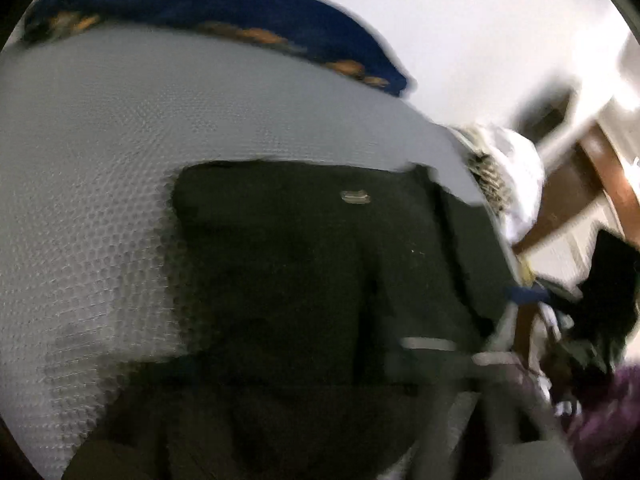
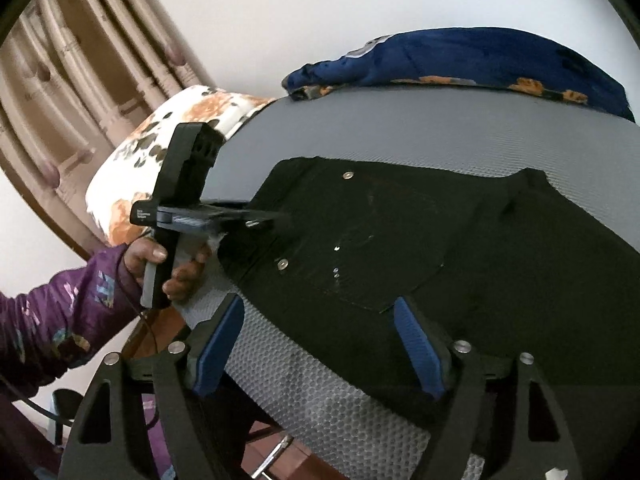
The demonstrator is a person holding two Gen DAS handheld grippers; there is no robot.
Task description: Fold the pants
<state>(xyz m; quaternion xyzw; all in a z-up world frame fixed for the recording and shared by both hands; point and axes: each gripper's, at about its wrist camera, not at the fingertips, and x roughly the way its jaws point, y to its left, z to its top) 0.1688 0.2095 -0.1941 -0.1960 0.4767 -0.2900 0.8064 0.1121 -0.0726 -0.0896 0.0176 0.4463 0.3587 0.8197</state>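
Note:
Black pants (image 2: 400,248) lie folded on a grey mesh pad (image 2: 420,140); they also fill the middle of the blurred left wrist view (image 1: 304,264). My left gripper (image 2: 276,216) shows in the right wrist view, held by a hand in a purple sleeve. Its fingers lie flat at the pants' waistband edge and look closed on the cloth. My right gripper (image 2: 320,344) is open, its blue pads (image 2: 416,344) spread wide over the near edge of the pants, holding nothing. The left gripper's own fingers are not clear in its view.
A dark blue cloth with orange flowers (image 2: 460,64) lies at the far edge of the pad, also in the left wrist view (image 1: 208,12). A white and orange floral cushion (image 2: 168,148) sits at the left. Curtains (image 2: 80,60) hang behind it.

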